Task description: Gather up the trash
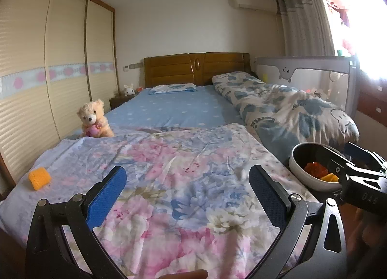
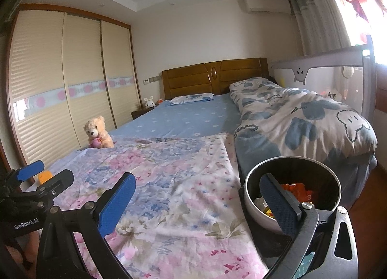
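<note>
Bedroom, seen from the foot of a bed (image 1: 174, 109) with a blue sheet and a wooden headboard (image 1: 196, 68). Spread over the near half: a floral blanket (image 1: 174, 182), pink and blue, lightly creased.

Left gripper (image 1: 187, 189) held low over that blanket, blue-padded fingers (image 1: 106, 196) spread wide apart, nothing between them — only fabric below. Right gripper (image 2: 198, 204) likewise spread wide, empty; its left finger (image 2: 116, 204) above the blanket, its right finger (image 2: 278, 204) in front of the bin's opening.

Bin (image 2: 290, 182): round, pale outside and dark inside, standing at the right edge of the blanket, at the foot of the rolled quilt (image 2: 302, 119) (white with blue cartoon shapes). Inside it, orange-red scraps (image 2: 297, 189), a pale crumpled piece and something yellow, too small to identify. Same bin visible at the right edge of the left wrist view (image 1: 312, 167), partly hidden by the right gripper's black frame.

Still on the bed: a yellow-orange sponge-like block (image 1: 40, 178), lying on the blanket's far-left corner, well apart from the bin and to the left of the left gripper. Further up along the left edge, a tan teddy bear (image 1: 94, 119) sitting upright where blanket meets sheet.

Along the left wall, a sliding wardrobe (image 1: 48, 73); near the headboard a flat pillow (image 1: 171, 88) and a small white plush rabbit (image 1: 128, 90). On the right, a grey mesh bed rail (image 1: 302, 71), curtains (image 1: 304, 18) and a bright window.
</note>
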Action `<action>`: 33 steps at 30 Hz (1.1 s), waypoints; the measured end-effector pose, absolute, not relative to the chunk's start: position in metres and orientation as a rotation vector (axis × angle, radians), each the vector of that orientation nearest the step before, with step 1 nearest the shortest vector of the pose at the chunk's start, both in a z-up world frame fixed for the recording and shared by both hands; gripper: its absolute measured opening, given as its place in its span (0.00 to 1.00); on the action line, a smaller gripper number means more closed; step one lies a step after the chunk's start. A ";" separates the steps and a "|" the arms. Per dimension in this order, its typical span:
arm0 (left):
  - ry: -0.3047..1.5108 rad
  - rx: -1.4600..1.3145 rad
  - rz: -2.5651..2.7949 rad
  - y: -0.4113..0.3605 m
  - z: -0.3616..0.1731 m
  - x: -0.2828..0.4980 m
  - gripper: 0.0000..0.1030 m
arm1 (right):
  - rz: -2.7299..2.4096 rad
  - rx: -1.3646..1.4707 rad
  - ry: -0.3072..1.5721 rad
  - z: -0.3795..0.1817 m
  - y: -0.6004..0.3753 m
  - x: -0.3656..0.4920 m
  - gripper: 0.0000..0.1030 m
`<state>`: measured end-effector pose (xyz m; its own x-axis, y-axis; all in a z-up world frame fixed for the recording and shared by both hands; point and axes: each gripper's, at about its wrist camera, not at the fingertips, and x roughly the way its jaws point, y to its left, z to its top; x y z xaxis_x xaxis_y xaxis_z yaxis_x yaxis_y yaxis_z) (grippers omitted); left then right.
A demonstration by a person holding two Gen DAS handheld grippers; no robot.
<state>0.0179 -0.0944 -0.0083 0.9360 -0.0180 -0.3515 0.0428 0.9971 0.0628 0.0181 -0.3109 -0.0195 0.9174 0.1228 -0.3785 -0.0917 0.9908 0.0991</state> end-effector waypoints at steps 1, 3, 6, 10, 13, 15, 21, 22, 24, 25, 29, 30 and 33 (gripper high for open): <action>0.360 0.068 -0.032 -0.095 -0.008 0.018 1.00 | 0.109 0.079 0.394 -0.020 -0.311 0.018 1.00; 0.360 0.067 -0.031 -0.094 -0.007 0.018 1.00 | 0.108 0.081 0.394 -0.019 -0.310 0.017 1.00; 0.360 0.067 -0.031 -0.094 -0.008 0.018 1.00 | 0.109 0.082 0.393 -0.019 -0.311 0.017 1.00; 0.359 0.067 -0.029 -0.094 -0.007 0.019 1.00 | 0.111 0.087 0.395 -0.020 -0.310 0.018 1.00; 0.357 0.064 -0.031 -0.094 -0.007 0.018 1.00 | 0.114 0.090 0.395 -0.020 -0.310 0.018 1.00; 0.356 0.063 -0.031 -0.094 -0.007 0.018 1.00 | 0.116 0.092 0.394 -0.020 -0.308 0.017 1.00; 0.359 0.060 -0.032 -0.093 -0.008 0.018 1.00 | 0.120 0.095 0.392 -0.019 -0.306 0.016 1.00; 0.358 0.061 -0.031 -0.093 -0.008 0.018 1.00 | 0.121 0.096 0.392 -0.019 -0.306 0.015 1.00; 0.358 0.059 -0.032 -0.093 -0.008 0.018 1.00 | 0.121 0.098 0.392 -0.019 -0.306 0.015 1.00; 0.358 0.058 -0.032 -0.093 -0.008 0.018 1.00 | 0.122 0.099 0.392 -0.018 -0.304 0.015 1.00; 0.359 0.059 -0.033 -0.093 -0.008 0.018 1.00 | 0.123 0.098 0.392 -0.018 -0.305 0.015 1.00; 0.360 0.058 -0.034 -0.093 -0.008 0.018 1.00 | 0.125 0.100 0.391 -0.017 -0.304 0.015 1.00; 0.362 0.058 -0.034 -0.094 -0.009 0.017 1.00 | 0.127 0.104 0.386 -0.015 -0.303 0.014 1.00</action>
